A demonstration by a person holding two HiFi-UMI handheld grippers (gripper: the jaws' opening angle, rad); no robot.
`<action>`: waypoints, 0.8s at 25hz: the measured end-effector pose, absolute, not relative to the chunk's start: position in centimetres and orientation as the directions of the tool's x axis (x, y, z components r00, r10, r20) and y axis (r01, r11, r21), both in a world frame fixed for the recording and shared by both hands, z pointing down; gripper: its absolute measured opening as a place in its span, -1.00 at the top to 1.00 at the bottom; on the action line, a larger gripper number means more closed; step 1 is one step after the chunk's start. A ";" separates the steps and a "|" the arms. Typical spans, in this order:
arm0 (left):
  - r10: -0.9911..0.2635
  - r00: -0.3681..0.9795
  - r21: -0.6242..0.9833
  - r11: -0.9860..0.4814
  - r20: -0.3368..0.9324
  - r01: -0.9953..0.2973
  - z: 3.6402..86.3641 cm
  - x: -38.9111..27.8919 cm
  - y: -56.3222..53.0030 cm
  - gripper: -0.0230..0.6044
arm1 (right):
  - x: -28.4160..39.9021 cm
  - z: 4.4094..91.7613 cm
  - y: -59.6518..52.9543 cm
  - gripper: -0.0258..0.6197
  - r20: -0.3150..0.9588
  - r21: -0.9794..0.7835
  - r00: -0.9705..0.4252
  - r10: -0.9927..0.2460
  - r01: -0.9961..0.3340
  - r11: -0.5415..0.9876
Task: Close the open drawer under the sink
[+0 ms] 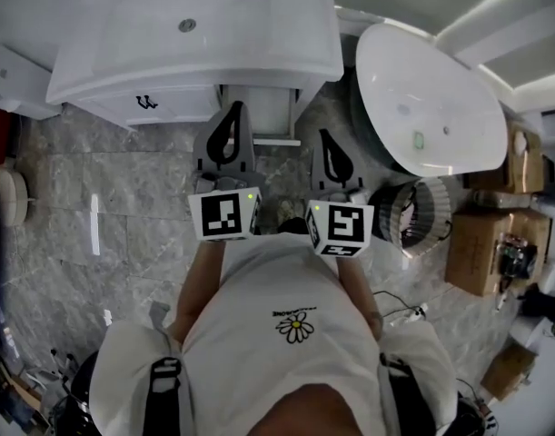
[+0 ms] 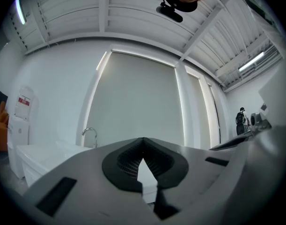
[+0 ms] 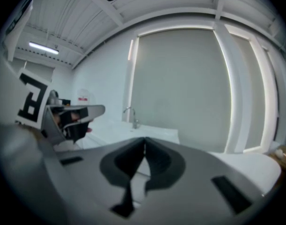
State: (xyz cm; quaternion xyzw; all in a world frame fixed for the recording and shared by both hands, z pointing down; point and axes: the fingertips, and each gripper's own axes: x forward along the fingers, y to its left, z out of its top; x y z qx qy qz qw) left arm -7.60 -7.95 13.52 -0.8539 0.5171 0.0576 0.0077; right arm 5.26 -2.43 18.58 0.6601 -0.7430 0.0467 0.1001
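This is the approach step, since the drawer (image 1: 262, 109) is not yet closed. It sits just below the front edge of the sink (image 1: 259, 57), a white box standing out from the cabinet front. From my head view it is small and pale, so I only take it for the open drawer. My left gripper (image 1: 233, 109) points at the sink's front edge with its tip over the drawer's left side. Its fingers (image 2: 126, 168) are pressed together with nothing between them. My right gripper (image 1: 324, 136) is just to the right of the drawer and a little further back from the sink. Its fingers (image 3: 119, 165) are likewise closed and empty. Both gripper views look across the top of the sink to the tap (image 2: 90, 135), not at the drawer face, so I seem to be aiming too high. Next I should dip both tips below the sink's edge, set the closed fingers flat against the drawer front, and push it straight in under the sink, evenly so that it does not jam.
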 end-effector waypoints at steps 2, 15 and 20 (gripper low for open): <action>-0.888 0.447 0.038 -0.453 -0.106 -0.891 13.1 -7.6 -8.3 0.86 | 5.1 18.1 -3.1 0.83 0.192 0.061 -0.129 -0.973 -0.988 0.143; -0.937 0.346 -0.012 -0.345 -0.047 -0.938 15.6 -9.8 -9.9 0.86 | 5.7 20.3 -5.1 0.83 0.201 -0.023 -0.184 -0.962 -0.983 0.183; -0.936 0.353 -0.059 -0.352 -0.006 -0.934 19.0 -10.2 -12.6 0.86 | 5.6 23.3 -7.5 0.83 0.210 -0.057 -0.206 -0.956 -0.978 0.199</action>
